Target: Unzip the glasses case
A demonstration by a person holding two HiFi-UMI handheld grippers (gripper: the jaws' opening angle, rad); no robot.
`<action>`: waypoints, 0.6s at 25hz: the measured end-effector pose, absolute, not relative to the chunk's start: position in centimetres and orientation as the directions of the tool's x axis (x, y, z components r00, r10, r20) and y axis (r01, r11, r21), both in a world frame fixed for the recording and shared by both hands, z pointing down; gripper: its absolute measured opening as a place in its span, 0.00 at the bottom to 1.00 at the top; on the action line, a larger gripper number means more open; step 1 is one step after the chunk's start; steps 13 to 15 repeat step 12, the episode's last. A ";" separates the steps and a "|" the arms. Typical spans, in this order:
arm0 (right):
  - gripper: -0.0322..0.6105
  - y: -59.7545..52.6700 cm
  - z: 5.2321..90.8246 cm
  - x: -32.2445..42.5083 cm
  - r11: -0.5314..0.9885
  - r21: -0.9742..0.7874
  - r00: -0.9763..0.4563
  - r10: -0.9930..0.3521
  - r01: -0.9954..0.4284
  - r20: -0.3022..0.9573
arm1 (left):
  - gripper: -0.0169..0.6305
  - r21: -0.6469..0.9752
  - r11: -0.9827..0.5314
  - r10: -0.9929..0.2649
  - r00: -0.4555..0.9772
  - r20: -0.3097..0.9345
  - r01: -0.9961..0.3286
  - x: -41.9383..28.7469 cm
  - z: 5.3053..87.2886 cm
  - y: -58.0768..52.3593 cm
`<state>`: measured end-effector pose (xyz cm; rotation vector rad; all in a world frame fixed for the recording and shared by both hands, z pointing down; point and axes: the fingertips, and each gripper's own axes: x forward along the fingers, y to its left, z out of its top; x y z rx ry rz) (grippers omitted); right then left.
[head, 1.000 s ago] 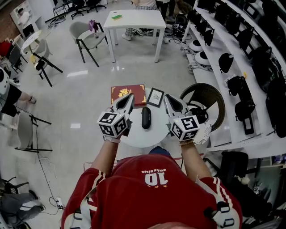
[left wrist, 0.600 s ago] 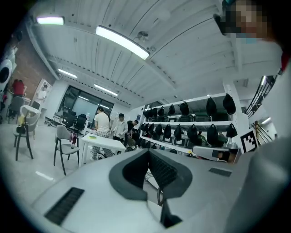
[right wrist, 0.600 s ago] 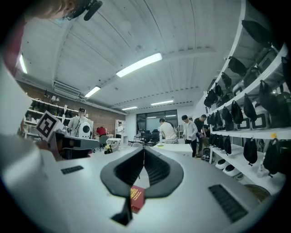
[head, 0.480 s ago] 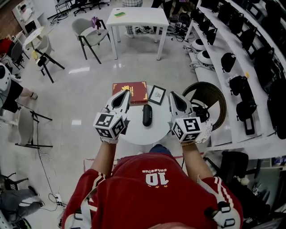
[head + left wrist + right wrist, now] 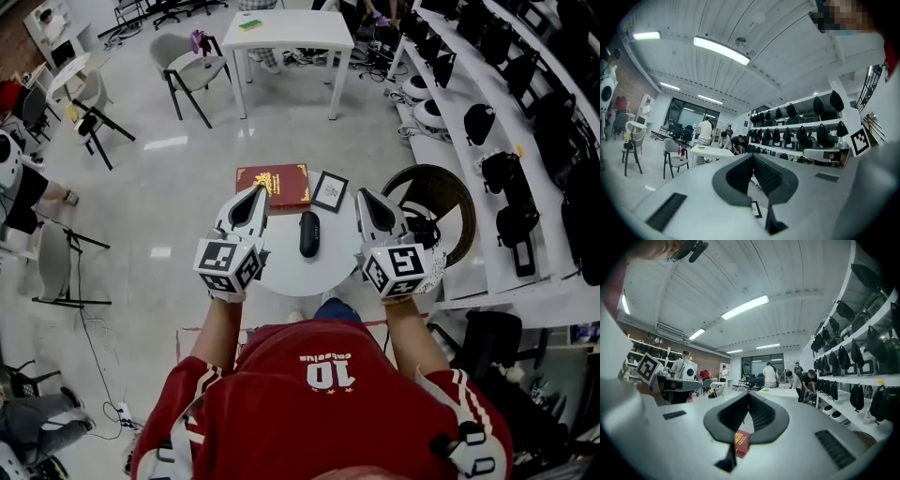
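Two grippers are held up over a small round table (image 5: 300, 277), one in each hand, and both point level, away from the person. The left gripper (image 5: 257, 193) has its jaws pressed together at the tip, and nothing is between them. The right gripper (image 5: 366, 197) also has its jaws together, and it holds nothing.

The glasses case (image 5: 308, 233) is black and long. It lies flat on the round table, down between the two grippers, a bit closer to the right gripper than to the left one. Neither gripper touches it. It is too small to see its zip.

A red book (image 5: 273, 187) lies just past the tip of the left gripper, at the far edge of the table. A little framed picture (image 5: 329, 191) lies beside the book, between the two gripper tips and just past the far end of the case. In the right gripper view the red book peeks through the gap under the closed jaws. In the left gripper view the framed picture peeks through in the same way.

Shelves (image 5: 525, 112) with black bags run along the right side of the right gripper. A big white table (image 5: 286, 37) stands far ahead of both grippers.
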<state>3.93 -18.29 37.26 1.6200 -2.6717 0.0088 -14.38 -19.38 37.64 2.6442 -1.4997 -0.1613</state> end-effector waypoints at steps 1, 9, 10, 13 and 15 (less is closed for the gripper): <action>0.07 -18.1 37.2 3.9 0.463 0.006 -0.463 -0.886 -0.886 0.017 | 0.04 0.134 -0.512 -0.859 0.511 -0.044 -0.849 -14.3 37.6 -19.3; 0.07 -17.0 36.9 3.8 0.461 0.027 -0.461 -0.887 -0.887 0.009 | 0.04 0.137 -0.529 -0.848 0.528 -0.046 -0.838 -13.9 37.7 -18.5; 0.07 -16.9 36.9 3.9 0.461 0.028 -0.461 -0.887 -0.887 0.008 | 0.04 0.137 -0.530 -0.847 0.529 -0.045 -0.837 -13.8 37.8 -18.5; 0.07 -16.8 36.9 4.0 0.460 0.030 -0.460 -0.888 -0.888 0.008 | 0.04 0.137 -0.533 -0.845 0.533 -0.042 -0.835 -13.6 37.9 -18.4; 0.07 -16.8 36.9 4.0 0.460 0.030 -0.460 -0.888 -0.888 0.008 | 0.04 0.137 -0.533 -0.845 0.533 -0.042 -0.835 -13.6 37.9 -18.4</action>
